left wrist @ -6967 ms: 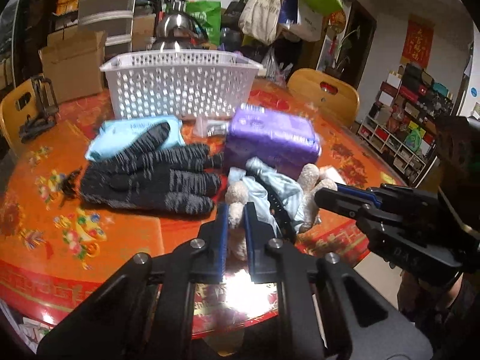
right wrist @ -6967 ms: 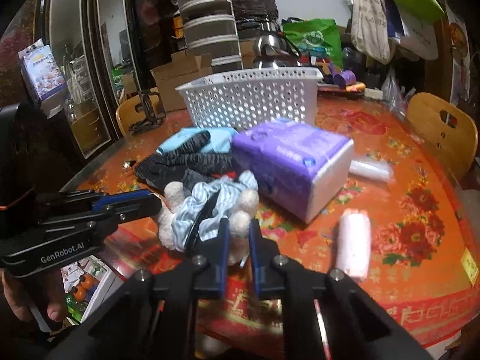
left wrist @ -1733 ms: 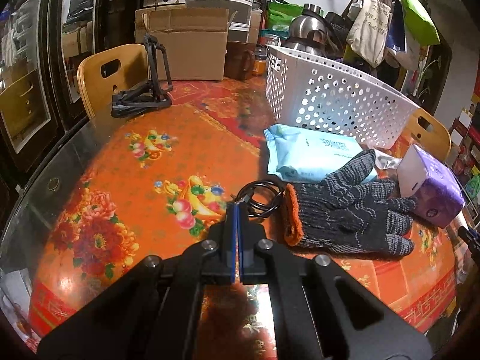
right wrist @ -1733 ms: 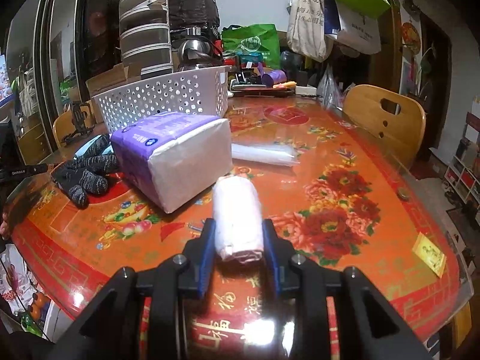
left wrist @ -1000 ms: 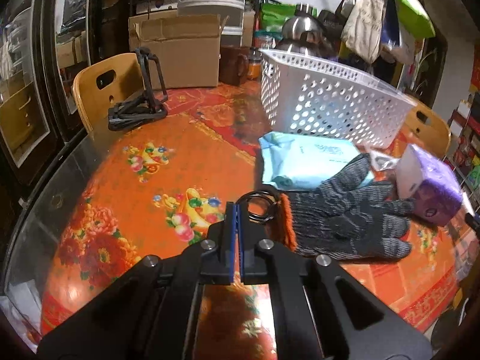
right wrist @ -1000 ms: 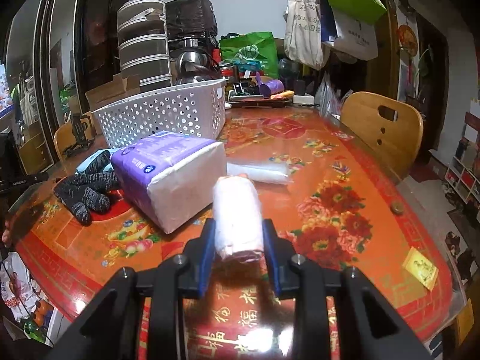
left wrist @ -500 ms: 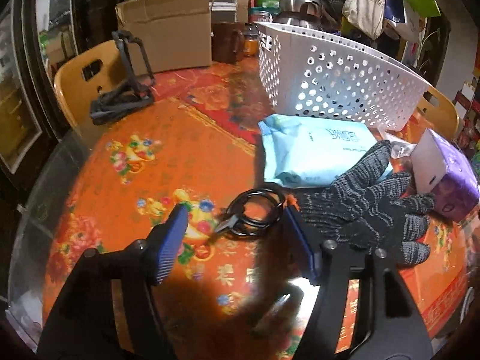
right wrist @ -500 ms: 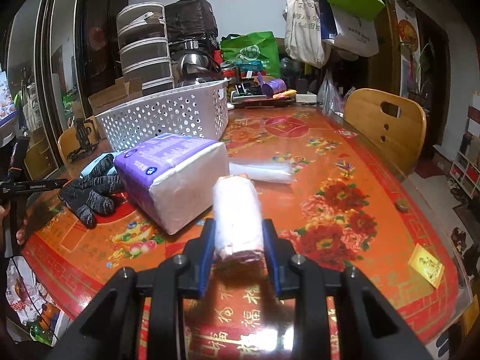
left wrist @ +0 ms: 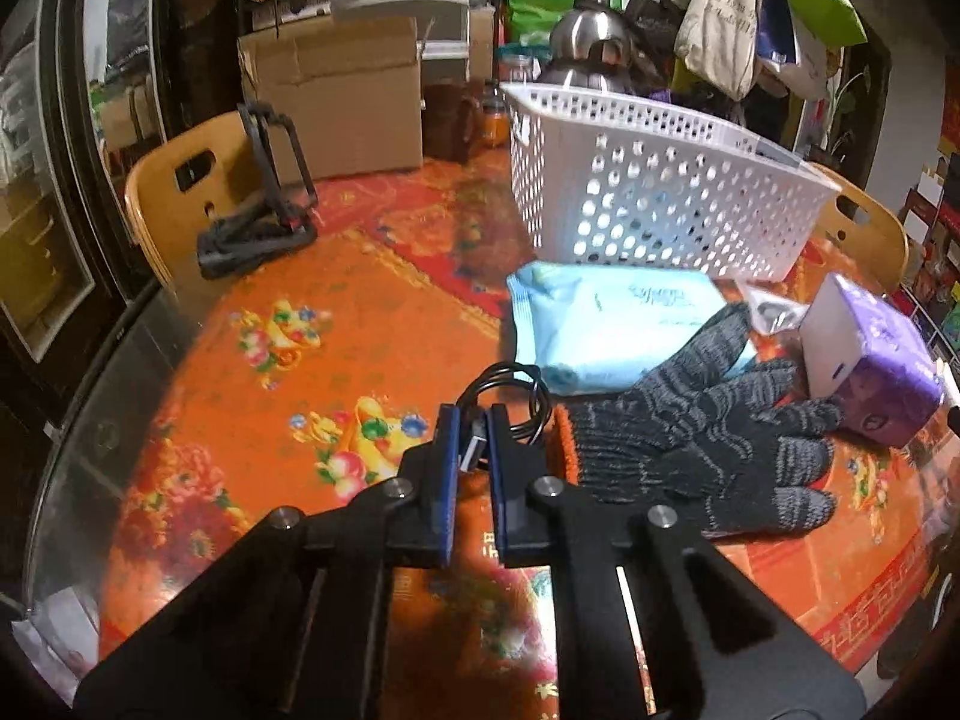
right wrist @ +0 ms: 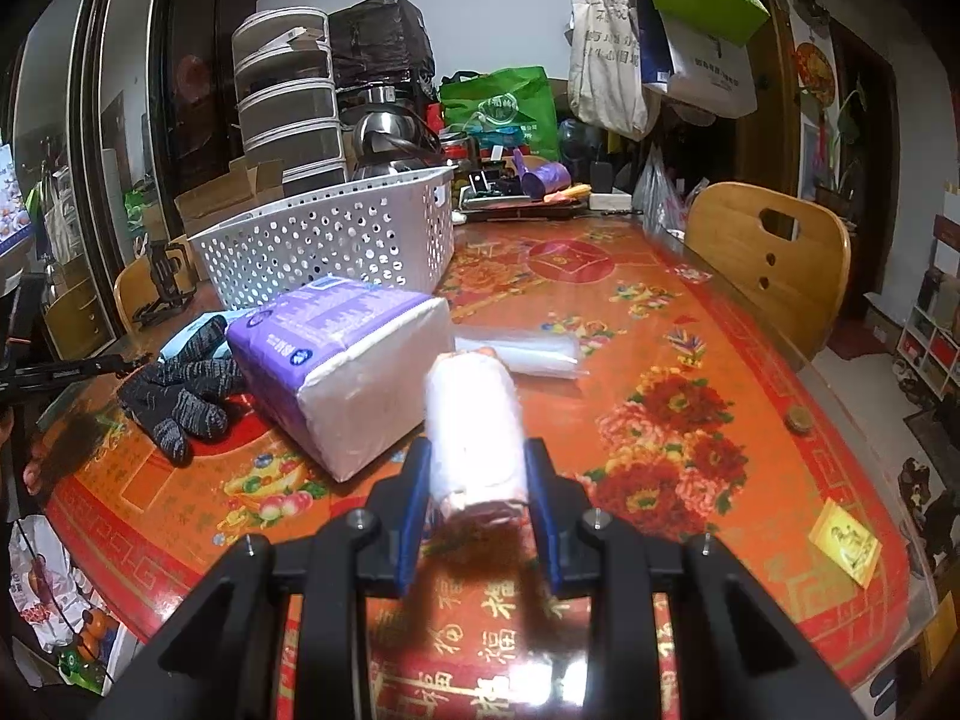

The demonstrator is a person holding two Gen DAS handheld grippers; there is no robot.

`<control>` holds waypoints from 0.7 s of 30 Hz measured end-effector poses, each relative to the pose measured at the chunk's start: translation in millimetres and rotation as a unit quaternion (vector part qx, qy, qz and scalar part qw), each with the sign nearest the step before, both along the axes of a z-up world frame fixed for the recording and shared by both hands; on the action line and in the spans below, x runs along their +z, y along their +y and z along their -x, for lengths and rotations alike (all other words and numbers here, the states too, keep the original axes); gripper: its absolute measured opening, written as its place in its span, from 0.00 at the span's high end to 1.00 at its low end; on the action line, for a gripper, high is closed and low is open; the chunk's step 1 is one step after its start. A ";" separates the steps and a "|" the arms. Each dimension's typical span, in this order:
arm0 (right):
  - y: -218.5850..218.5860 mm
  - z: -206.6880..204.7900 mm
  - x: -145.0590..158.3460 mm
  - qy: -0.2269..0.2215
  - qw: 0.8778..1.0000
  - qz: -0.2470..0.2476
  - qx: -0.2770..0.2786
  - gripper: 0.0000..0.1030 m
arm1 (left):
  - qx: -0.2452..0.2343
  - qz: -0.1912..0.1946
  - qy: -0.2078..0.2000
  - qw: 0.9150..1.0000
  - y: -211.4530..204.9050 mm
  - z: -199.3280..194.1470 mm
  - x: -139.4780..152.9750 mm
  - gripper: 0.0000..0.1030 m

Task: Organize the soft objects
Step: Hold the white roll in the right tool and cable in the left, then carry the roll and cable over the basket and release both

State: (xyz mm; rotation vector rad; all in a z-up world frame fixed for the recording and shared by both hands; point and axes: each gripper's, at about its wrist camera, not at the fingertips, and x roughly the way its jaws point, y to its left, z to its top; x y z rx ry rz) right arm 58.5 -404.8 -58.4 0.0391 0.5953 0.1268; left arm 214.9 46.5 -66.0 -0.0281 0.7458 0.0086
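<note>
My left gripper is shut on the plug end of a coiled black cable that lies on the table beside a pair of dark grey knit gloves. A light blue wipes pack and a purple tissue pack lie behind them, in front of the white perforated basket. My right gripper is shut on a white plastic-wrapped roll and holds it above the table. The right wrist view also shows the tissue pack, the gloves and the basket.
A clear plastic roll lies behind the held roll. A black folding stand sits at the table's far left. Wooden chairs stand around the table. Kettle, boxes and bags crowd the back. A yellow slip lies near the right edge.
My left gripper opened wide half a second ago, moved forward and has now closed on the cable's plug. My right gripper keeps holding the white roll, almost unmoved.
</note>
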 end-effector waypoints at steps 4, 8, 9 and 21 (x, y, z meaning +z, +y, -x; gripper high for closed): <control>0.7 -2.3 7.2 -0.008 1.000 0.003 -0.001 0.72 | 0.001 0.000 -0.014 1.000 1.3 6.1 15.0 0.92; 2.7 -5.4 16.9 -0.015 1.000 0.006 0.002 0.72 | 0.008 -0.006 -0.030 0.999 -0.3 13.4 30.6 0.92; 4.0 -6.2 19.9 -0.017 1.000 0.008 0.003 0.72 | 0.011 -0.007 -0.032 0.999 -0.9 14.5 34.7 0.92; 22.2 -54.5 64.0 -0.035 0.999 0.019 0.030 0.72 | 0.031 -0.006 -0.041 0.999 -7.1 -9.3 78.5 0.92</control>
